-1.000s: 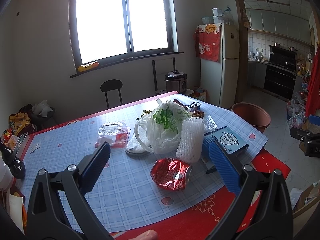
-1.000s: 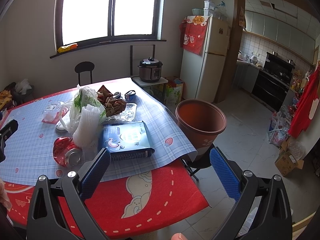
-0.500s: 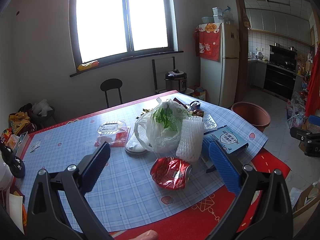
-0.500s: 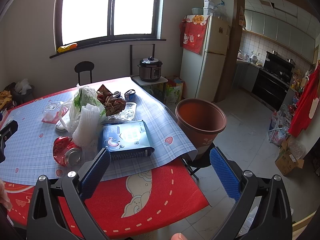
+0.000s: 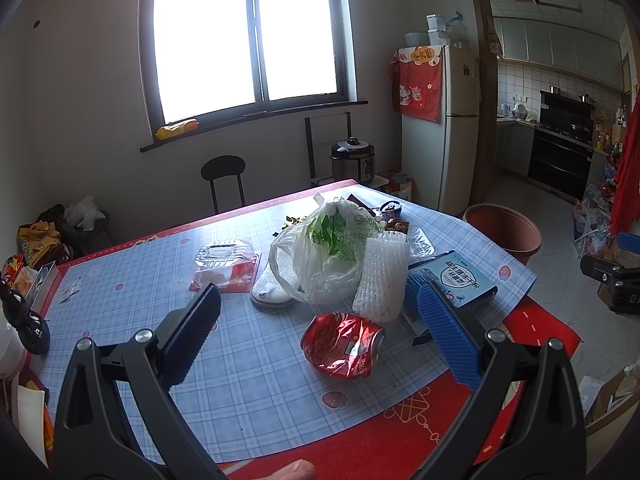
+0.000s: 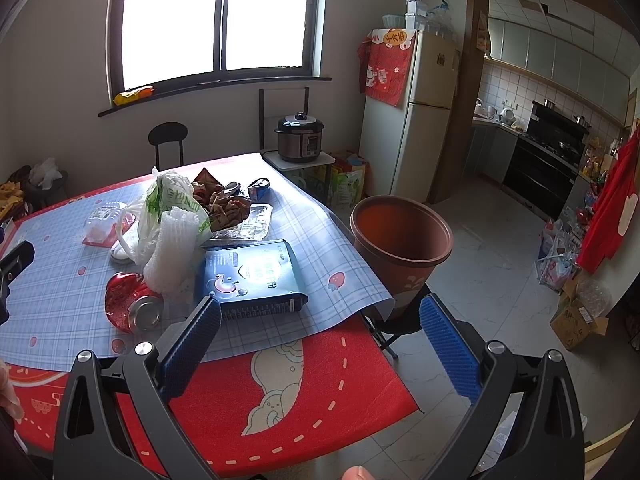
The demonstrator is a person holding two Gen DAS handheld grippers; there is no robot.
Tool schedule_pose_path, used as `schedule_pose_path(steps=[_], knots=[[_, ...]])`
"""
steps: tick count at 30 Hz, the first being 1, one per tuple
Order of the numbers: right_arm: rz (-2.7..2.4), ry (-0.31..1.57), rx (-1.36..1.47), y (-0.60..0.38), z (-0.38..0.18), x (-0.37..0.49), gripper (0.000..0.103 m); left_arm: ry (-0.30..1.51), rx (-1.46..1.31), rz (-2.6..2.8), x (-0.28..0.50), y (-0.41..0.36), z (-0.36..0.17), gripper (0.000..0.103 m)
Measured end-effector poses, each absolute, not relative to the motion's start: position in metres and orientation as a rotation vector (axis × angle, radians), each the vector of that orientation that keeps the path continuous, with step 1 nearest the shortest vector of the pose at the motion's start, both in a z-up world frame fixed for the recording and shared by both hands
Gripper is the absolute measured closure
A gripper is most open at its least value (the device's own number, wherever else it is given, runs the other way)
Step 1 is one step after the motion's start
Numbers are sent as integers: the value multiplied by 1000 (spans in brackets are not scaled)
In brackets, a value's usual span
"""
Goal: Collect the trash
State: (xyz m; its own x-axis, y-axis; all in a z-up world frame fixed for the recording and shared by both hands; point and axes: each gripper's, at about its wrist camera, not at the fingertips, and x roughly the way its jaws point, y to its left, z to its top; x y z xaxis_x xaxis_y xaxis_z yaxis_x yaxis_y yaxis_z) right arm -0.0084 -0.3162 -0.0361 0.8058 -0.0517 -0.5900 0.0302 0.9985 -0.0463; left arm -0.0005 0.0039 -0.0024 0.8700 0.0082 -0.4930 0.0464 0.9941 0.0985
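Observation:
Trash lies on the table: a crushed red can [image 5: 344, 345] [image 6: 130, 307], a white foam net sleeve [image 5: 384, 276] [image 6: 171, 252], a white plastic bag with greens [image 5: 328, 248] [image 6: 168, 204], a blue packet [image 5: 454, 280] [image 6: 250, 276], a clear plastic box [image 5: 224, 262] [image 6: 102, 220], and brown wrappers on a foil tray [image 6: 240, 220]. A brown bin [image 6: 400, 244] [image 5: 504, 232] stands on the floor beside the table. My left gripper [image 5: 318, 300] is open and empty, just short of the can. My right gripper [image 6: 320, 312] is open and empty, near the table's corner.
The table [image 5: 248, 360] has a blue checked cloth over a red mat [image 6: 280, 380]. A black chair [image 5: 224, 180], a rice cooker [image 6: 300, 140] and a fridge [image 6: 408, 120] stand behind. Boxes and bags [image 6: 576, 320] lie on the floor at the right.

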Motion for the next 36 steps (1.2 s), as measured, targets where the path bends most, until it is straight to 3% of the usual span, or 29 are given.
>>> schedule_pose_path(steps=[14, 23, 30, 36], knots=[[8, 616, 10, -322, -53, 7, 5, 551, -45, -142, 20, 28, -19, 5], [120, 563, 87, -327, -87, 35, 5, 535, 35, -31, 34, 35, -51, 5], [206, 587, 54, -326, -113, 48, 5, 638, 47, 14, 49, 37, -88, 5], [237, 692, 185, -349, -140, 68, 5, 755, 15, -34, 68, 30, -112, 6]])
